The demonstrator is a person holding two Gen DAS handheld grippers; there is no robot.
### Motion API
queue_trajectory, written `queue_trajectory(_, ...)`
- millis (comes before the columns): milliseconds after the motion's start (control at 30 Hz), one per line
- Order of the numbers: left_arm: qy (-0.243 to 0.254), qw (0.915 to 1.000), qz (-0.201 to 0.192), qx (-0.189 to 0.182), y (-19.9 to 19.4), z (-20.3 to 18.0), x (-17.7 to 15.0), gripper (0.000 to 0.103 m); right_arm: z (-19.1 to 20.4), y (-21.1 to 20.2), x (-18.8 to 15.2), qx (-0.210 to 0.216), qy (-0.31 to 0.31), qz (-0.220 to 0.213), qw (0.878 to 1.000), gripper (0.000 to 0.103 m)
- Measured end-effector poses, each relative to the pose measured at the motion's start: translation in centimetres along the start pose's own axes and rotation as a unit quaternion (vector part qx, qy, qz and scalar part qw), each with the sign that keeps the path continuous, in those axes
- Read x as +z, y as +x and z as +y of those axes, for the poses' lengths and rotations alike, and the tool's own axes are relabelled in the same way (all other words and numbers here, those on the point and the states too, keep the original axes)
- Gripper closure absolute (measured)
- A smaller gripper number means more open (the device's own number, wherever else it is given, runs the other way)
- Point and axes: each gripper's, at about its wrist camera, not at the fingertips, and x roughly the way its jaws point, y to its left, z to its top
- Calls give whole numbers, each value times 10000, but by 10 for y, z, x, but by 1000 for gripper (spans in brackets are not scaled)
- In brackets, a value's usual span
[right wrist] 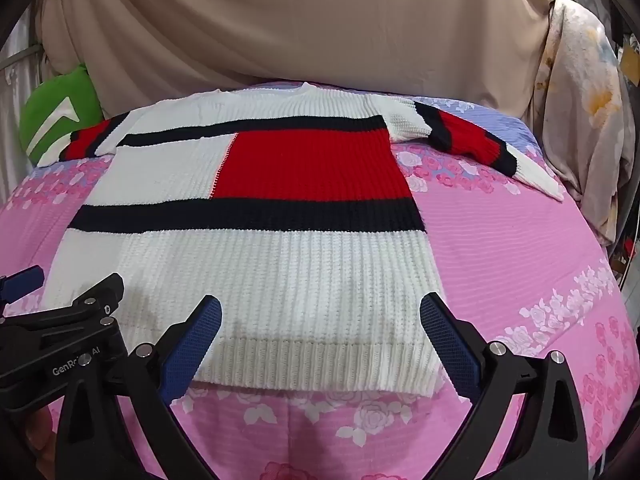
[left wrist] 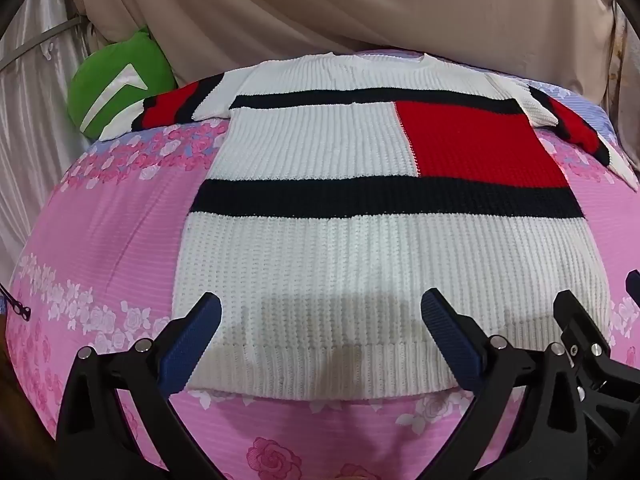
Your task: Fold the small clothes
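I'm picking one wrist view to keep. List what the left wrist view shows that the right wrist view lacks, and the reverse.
Left wrist only: a black zipper pull at the frame's left edge, on the sheet.

Right wrist only: a pale floral cloth hanging at the right.

Both: the white, red and black sweater laid flat with sleeves spread on the pink floral sheet, the green cushion, the beige curtain, and the left hand-held gripper and right hand-held gripper, open above the hem.

A small ribbed knit sweater [left wrist: 320, 248] lies flat and unfolded across the middle of the frame on the pink rose-print bed [left wrist: 104, 232]. It is white with two black bands and a red block at upper right. Both striped sleeves spread outward, hem nearest the lower edge.
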Motion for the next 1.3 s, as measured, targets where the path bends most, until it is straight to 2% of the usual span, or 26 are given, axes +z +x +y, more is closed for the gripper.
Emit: queue_trajectory(1300, -38, 9999, -141, 54, -7, 1, -6, 5, -1, 1, -7, -16, 34, 37, 10000, 5)
